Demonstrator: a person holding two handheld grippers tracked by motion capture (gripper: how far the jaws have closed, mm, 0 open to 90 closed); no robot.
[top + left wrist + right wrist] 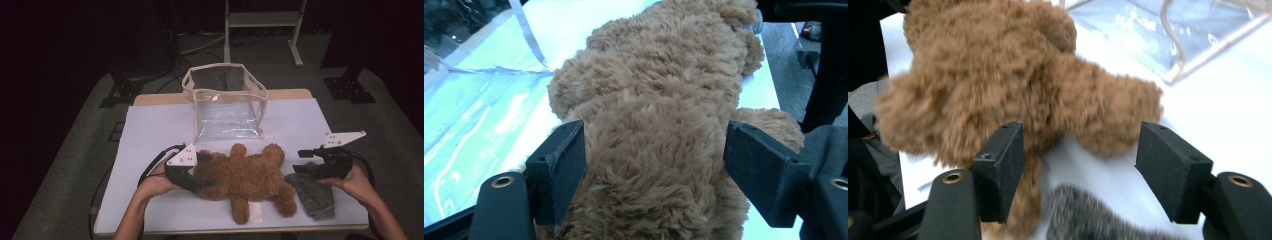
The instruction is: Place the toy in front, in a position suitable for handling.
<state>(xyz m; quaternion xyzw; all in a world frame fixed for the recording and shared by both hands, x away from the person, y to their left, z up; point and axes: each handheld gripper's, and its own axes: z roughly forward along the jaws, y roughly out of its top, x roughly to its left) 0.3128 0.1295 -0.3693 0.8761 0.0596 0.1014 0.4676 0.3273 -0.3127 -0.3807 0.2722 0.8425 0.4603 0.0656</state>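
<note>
White-covered tabletop [150, 130]: brown teddy bear [247, 177] lies near front edge. Left gripper [197, 172] grips its head; right gripper [306, 161] stands wide, empty, above grey cloth [312, 195].

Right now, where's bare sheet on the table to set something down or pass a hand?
Free: the white sheet left of the clear bag, and the stretch to the bag's right, up to the sheet's far right corner. Crowded: the near strip, where the teddy bear, grey cloth, left gripper and right gripper sit close together.
</note>
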